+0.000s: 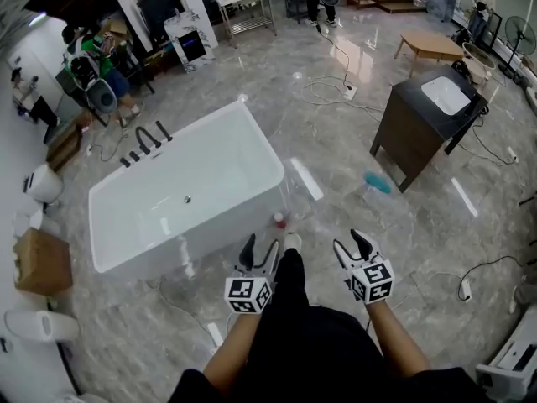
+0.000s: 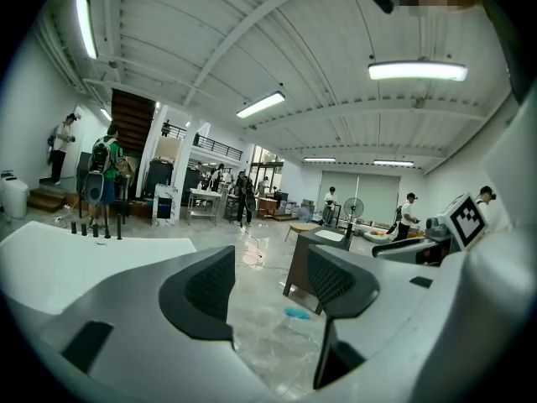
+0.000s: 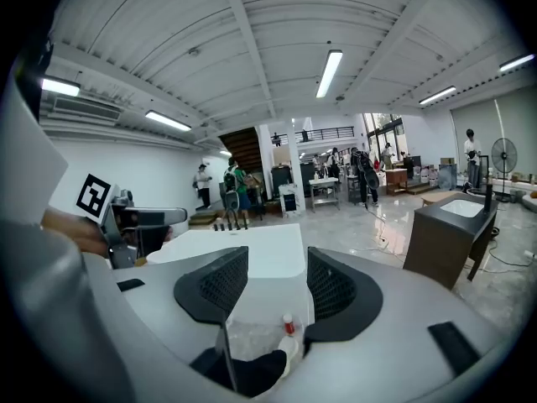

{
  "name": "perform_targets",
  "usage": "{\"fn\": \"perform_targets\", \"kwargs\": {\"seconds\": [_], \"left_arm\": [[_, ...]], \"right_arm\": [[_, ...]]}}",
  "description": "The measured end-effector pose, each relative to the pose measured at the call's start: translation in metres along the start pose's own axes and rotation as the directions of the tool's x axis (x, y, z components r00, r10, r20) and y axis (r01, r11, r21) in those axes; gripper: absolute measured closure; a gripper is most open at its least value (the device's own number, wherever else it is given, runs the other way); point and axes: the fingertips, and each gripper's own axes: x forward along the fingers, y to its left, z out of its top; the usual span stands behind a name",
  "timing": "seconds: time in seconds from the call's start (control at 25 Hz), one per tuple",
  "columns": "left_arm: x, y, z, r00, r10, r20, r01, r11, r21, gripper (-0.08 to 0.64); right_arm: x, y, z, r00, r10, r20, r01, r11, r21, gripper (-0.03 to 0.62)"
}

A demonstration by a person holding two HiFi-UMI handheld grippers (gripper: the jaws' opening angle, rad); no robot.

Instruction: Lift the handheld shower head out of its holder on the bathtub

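Both claws released, nothing between the jaws. Left claw (image 1: 260, 250) and right claw (image 1: 352, 243) are side by side. The bathtub (image 1: 201, 187) is ahead-left, with its black shower fittings (image 1: 141, 144) well apart on the far rim.

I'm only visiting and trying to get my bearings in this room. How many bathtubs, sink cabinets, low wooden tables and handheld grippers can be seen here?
bathtub: 1
sink cabinet: 1
wooden table: 1
grippers: 2, the left gripper and the right gripper
Total: 5
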Motion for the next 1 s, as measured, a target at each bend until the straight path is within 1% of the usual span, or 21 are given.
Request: {"fn": "perform_targets", "kwargs": {"seconds": [0.16,0.28,0.4,0.52,0.6,0.8,1.0], "left_arm": [[0.038,0.009,0.004,1.0,-0.026,0.016,0.026,1.0,0.001,0.316],[0.085,0.017,0.004,0.998,-0.063,0.001,0.063,0.998,-0.011,0.308],[0.135,0.031,0.017,0.996,-0.093,-0.013,0.093,0.996,-0.016,0.301],[0.176,0.053,0.032,0.995,-0.093,-0.02,0.093,0.996,-0.007,0.301],[0.21,0.07,0.043,0.996,-0.092,-0.009,0.092,0.996,-0.014,0.301],[0.286,0.123,0.081,0.996,-0.081,0.025,0.081,0.997,-0.013,0.301],[0.344,0.169,0.105,0.997,-0.072,0.014,0.072,0.997,-0.013,0.301]], "right_arm": [[0.021,-0.018,0.003,1.0,-0.025,-0.006,0.025,1.0,0.011,0.402],[0.05,-0.044,0.02,0.999,-0.041,-0.005,0.041,0.999,0.012,0.403],[0.09,-0.073,0.041,0.998,-0.059,-0.013,0.059,0.998,0.012,0.402],[0.137,-0.097,0.058,0.998,-0.059,-0.024,0.06,0.998,0.036,0.403],[0.171,-0.113,0.072,0.998,-0.055,-0.028,0.056,0.998,0.037,0.402],[0.259,-0.139,0.114,0.999,-0.033,-0.03,0.033,0.999,0.003,0.402],[0.327,-0.153,0.147,0.999,-0.005,-0.052,0.004,1.0,-0.027,0.402]]}}
